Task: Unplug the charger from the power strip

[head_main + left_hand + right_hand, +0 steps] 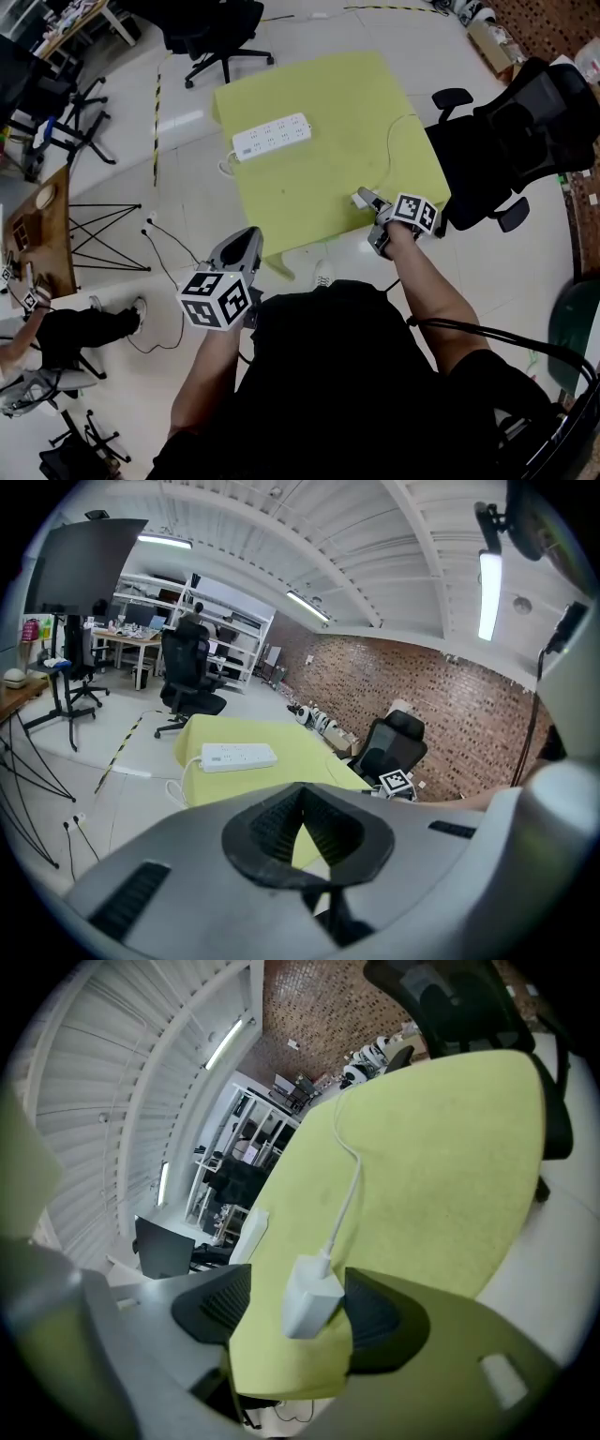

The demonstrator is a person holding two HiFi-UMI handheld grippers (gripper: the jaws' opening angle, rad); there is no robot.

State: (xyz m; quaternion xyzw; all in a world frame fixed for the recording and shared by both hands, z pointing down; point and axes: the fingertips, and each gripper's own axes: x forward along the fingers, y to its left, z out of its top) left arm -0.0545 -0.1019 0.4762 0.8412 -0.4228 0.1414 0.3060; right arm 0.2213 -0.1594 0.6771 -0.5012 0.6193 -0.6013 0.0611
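A white power strip (272,136) (239,757) lies at the far left of the yellow-green table (328,103), its cord hanging off the left edge. A white charger (362,199) (311,1296) lies unplugged on the table's near right edge, and its thin cable (389,141) (352,1185) runs off across the cloth. My right gripper (373,220) (298,1312) is open, with the charger lying loose between its pads. My left gripper (242,246) (300,803) hangs shut and empty off the table's near left corner, pointing toward the strip.
A black office chair (525,131) stands against the table's right side and another (220,37) beyond its far edge. At the left are a wooden desk (42,234), a seated person (56,337) and loose cables (169,244) on the floor.
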